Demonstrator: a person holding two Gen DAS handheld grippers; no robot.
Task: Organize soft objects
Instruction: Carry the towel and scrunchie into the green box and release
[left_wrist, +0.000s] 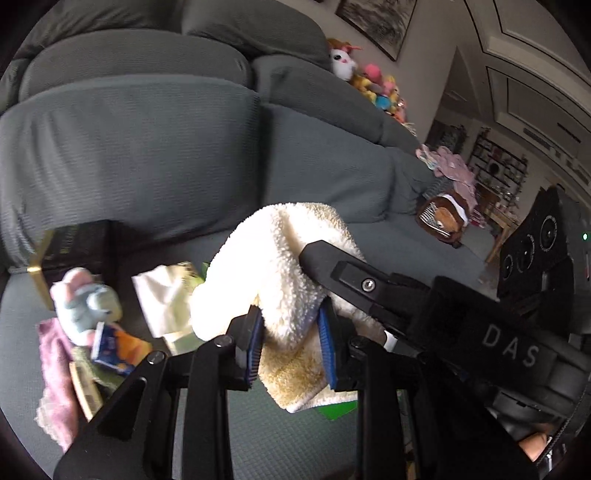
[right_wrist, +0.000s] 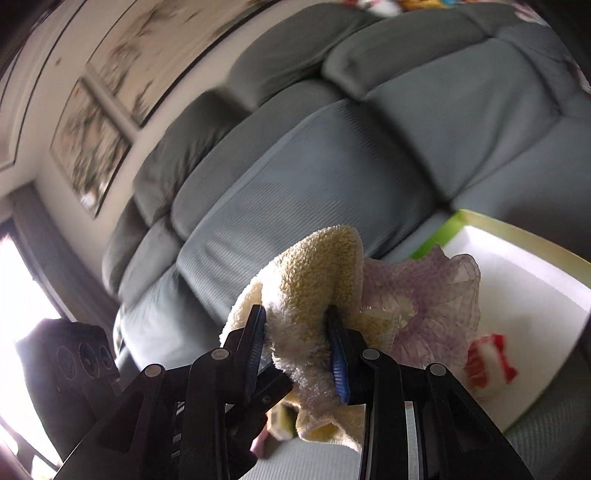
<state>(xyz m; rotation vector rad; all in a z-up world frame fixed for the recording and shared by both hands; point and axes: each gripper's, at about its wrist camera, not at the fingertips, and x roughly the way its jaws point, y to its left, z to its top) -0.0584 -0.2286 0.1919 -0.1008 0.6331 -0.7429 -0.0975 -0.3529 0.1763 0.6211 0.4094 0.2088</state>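
Left wrist view showing the cream towel (left_wrist: 280, 266) bunched up and lifted over the sofa seat (left_wrist: 288, 443), getting pinched from both ends. Left gripper (left_wrist: 290, 347) clamping down on the lower fold, blue pads (left_wrist: 327, 347) pressing into the fleece on either side. Right gripper (left_wrist: 369, 284) reaching in from the right in that same view, one black finger lying across the upper part of the towel.

Right wrist view telling the same story: towel (right_wrist: 314, 280) squeezed between the right gripper (right_wrist: 299, 350) fingers, cloth spilling out above and below them. Crinkly lilac fabric (right_wrist: 436, 295) sitting just behind the towel, touching it, draping over the edge of a white box with a green rim (right_wrist: 517, 229). Red and white soft thing (right_wrist: 487, 362) lying inside that box.

Looking further out on the left wrist side: pale blue and pink plush (left_wrist: 85, 299) sitting among clutter on the seat to the left, next to a pink cloth (left_wrist: 55, 376) and a blue and orange packet (left_wrist: 118, 347). Brown plush (left_wrist: 443, 218) resting well apart at the far end of the sofa, pile of bright stuffed toys (left_wrist: 373, 85) stacking up along the backrest top.
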